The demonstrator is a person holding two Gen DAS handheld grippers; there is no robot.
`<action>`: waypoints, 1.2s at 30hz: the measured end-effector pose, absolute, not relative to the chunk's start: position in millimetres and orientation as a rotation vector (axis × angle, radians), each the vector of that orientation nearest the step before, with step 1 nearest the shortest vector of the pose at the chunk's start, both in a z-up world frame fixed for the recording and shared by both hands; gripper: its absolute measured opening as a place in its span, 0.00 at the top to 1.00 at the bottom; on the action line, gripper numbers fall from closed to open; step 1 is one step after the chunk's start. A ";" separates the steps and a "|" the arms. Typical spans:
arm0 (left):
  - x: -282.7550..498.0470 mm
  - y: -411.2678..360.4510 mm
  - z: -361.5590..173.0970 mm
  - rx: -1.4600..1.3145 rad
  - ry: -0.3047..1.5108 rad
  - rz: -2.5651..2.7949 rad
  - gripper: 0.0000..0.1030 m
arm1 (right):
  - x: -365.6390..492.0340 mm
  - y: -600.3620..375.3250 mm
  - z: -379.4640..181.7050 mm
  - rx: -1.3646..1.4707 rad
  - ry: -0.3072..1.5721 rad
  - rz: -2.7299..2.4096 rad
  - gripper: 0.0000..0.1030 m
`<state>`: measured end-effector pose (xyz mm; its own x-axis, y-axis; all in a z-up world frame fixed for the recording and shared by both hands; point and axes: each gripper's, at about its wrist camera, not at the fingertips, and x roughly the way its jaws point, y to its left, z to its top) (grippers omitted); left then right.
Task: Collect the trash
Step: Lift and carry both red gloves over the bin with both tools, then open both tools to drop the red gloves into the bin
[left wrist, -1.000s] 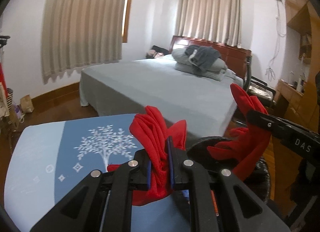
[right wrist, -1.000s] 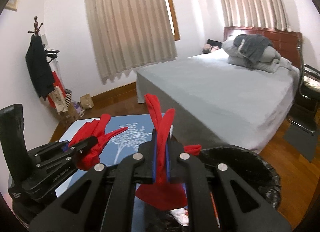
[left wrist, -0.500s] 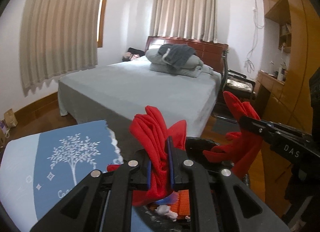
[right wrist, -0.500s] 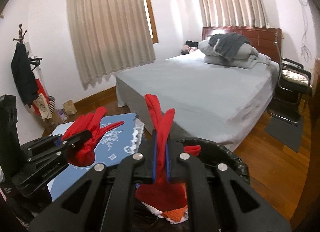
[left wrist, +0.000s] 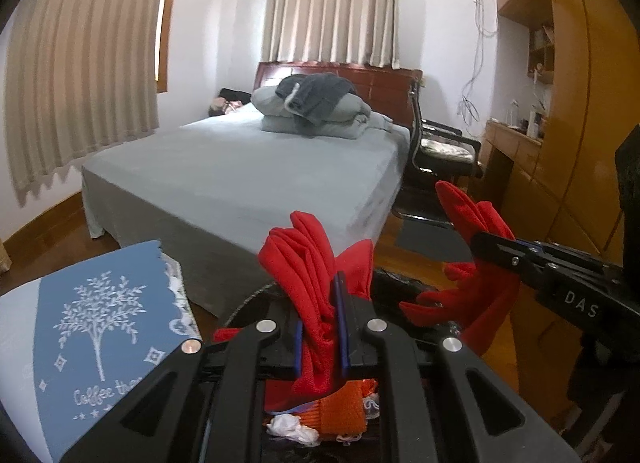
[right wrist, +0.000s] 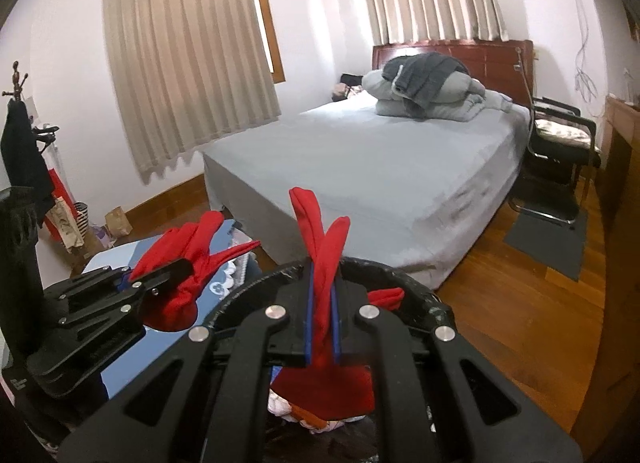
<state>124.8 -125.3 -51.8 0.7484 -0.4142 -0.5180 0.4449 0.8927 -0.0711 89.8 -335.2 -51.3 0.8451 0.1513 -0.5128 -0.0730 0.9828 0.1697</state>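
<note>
My left gripper (left wrist: 320,327) is shut on a red bag (left wrist: 308,263), a bunched part of it standing up between the jaws. My right gripper (right wrist: 322,323) is shut on another part of the same red bag (right wrist: 320,239). Both hold it over a black-lined trash bin (right wrist: 416,295). Inside the bin lie an orange piece (left wrist: 344,411) and crumpled white paper (left wrist: 292,429). The right gripper shows at the right of the left wrist view (left wrist: 496,247). The left gripper shows at the left of the right wrist view (right wrist: 176,271).
A table with a blue tree-print cloth (left wrist: 92,335) stands left of the bin. A grey bed (left wrist: 248,167) with folded bedding is ahead. A black chair (left wrist: 440,151) and wooden cabinets (left wrist: 568,143) are on the right. A grey mat (right wrist: 548,239) lies on the wood floor.
Both grippers have moved right with the red bag, off the blue cloth and over the bin. The bin's contents have come into view below.
</note>
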 end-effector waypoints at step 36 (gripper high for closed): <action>161.3 -113.0 -89.1 0.011 0.648 -0.454 0.20 | 116.5 -345.0 -103.9 0.156 0.667 0.011 0.17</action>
